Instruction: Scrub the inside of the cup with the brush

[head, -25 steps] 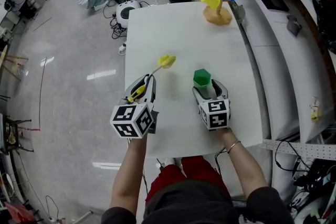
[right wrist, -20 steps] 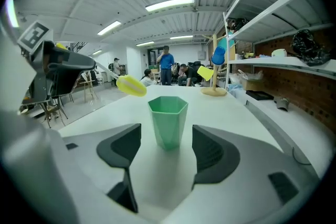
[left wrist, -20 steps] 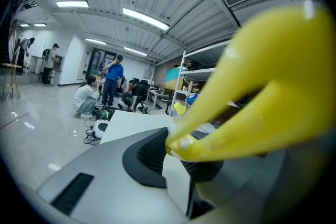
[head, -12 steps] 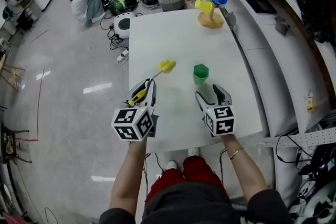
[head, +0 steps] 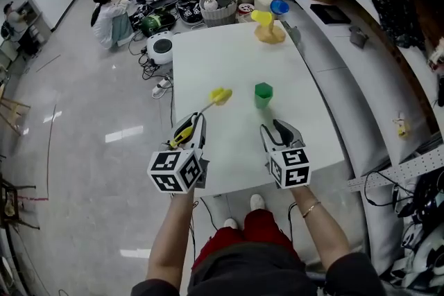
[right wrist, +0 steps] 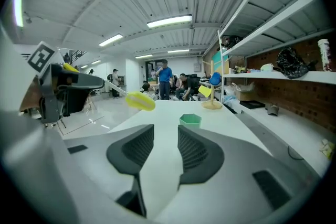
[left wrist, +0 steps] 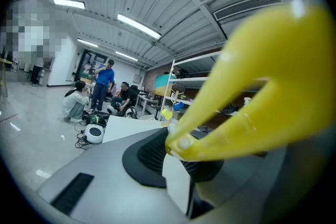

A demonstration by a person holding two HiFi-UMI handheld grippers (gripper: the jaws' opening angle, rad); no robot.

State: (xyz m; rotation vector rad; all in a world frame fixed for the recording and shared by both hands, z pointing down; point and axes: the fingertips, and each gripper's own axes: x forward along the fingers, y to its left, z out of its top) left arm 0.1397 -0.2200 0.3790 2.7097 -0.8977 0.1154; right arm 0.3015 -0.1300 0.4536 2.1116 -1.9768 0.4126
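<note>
The left gripper [head: 193, 125] hangs over the near-left edge of the white bench [head: 229, 55], its jaws clamped on the yellow handle of the brush [head: 219, 96]; the brush's thin stem runs forward and to the right, and its yellow head is raised above the bench, just left of the cup; the green cup [head: 263, 94] stands upright, mouth up, near the middle of the bench, touched by neither gripper; the right gripper [head: 276, 128] hangs over the near-right part of the bench, short of the cup and pointing toward it; its jaws have just been closing and stand partway apart with nothing between them; at the far end of the bench a wooden stand [head: 269, 33] carries a yellow cup [head: 261, 16] and a blue cup [head: 279, 7].
</note>
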